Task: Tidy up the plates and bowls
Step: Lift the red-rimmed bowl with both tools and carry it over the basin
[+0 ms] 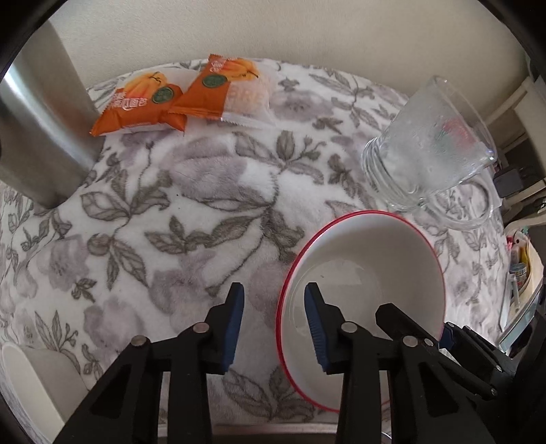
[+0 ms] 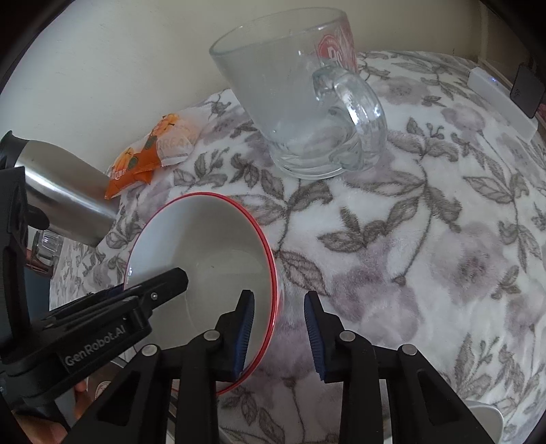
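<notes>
Left wrist view: left tongs (image 1: 274,319) straddle the near-left rim of the white bowl (image 1: 368,259). One blue pad sits inside the bowl, the other outside over the cloth. There is a visible gap between the pads and the rim, so they are apart, not clamped.

Right wrist view: right tongs (image 2: 278,328) straddle the opposite rim of the same bowl (image 2: 204,239). Its left pad is inside, its right pad outside. The inner pad is very close to the wall, but I cannot tell if it touches; the outer pad is clear of it. I call these apart too.

The bowl has a red rim and sits on the floral cloth (image 1: 170,211) covering the desk, toward the near edge and right of centre in the left view.

Clearance:
- The glass mug (image 2: 297,102) stands just beyond the bowl toward the far edge. Its handle faces the right tongs, and it is near the bowl but apart from it.
- The steel cylinder (image 1: 41,129) is at the left edge, well apart from the bowl.
- Two orange snack packets (image 1: 184,99) lie at the far edge by the wall (image 1: 273,30), overlapping each other.
- A white cup (image 1: 30,382) is at the near-left corner, partly cut off by the frame.
- The centre and left-centre of the cloth are open.
- In the right view, the cloth to the right of the bowl is open out to the right edge.
</notes>
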Demonstrator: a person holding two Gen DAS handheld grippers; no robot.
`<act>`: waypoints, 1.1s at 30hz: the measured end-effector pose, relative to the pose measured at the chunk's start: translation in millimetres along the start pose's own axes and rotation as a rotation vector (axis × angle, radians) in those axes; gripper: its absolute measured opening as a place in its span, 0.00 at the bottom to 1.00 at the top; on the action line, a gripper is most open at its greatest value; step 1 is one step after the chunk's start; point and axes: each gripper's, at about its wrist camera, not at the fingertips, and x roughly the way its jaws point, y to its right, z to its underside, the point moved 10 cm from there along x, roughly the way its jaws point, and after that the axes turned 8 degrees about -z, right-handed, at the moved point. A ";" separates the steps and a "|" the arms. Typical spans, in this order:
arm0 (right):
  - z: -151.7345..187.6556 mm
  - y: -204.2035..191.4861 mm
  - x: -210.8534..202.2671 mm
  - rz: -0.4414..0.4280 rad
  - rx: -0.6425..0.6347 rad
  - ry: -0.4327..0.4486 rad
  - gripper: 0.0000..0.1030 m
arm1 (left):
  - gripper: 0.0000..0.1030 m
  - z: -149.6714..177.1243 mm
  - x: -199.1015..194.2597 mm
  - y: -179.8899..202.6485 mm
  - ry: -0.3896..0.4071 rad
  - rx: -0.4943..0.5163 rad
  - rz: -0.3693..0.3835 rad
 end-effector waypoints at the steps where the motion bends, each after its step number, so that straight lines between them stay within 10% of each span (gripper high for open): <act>1: 0.3 -0.2 1.8 -0.004 0.000 -0.003 0.29 | 0.32 0.3 2.3 0.7 -0.005 0.004 0.000; 8: 2.5 -6.2 5.8 -0.031 -0.004 -0.009 0.22 | 0.14 4.0 10.6 7.3 -0.032 0.010 0.046; 33: 20.7 -46.5 -64.0 -0.076 -0.092 0.099 0.22 | 0.14 25.4 -84.8 -1.9 0.162 -0.045 0.066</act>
